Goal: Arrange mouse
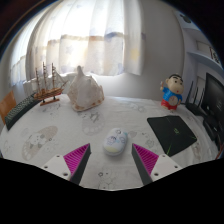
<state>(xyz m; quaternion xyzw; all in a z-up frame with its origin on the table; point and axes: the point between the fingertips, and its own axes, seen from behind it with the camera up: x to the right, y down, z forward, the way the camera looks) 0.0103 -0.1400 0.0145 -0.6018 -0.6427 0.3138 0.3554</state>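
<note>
Gripper view: one wide shot over a white tabletop (45, 125).
Gripper (111, 160): released, fingers spread, holding nothing.
Mouse (116, 141): white, near tabletop's front edge, just ahead of fingers, btwn them, untouched.
Mouse pad (171, 132): dark, toward right edge, apart from mouse.
Back edge: model ship (45, 84), conch shell (84, 90), doll (172, 93).
Progress: early; grab & placing, prob. on pad, left.

Mouse (116, 141) on the table (60, 125), mouse pad (171, 133) right of it, shell (83, 91) behind-left, doll (172, 93) behind-right, ship model (46, 85) far left.
</note>
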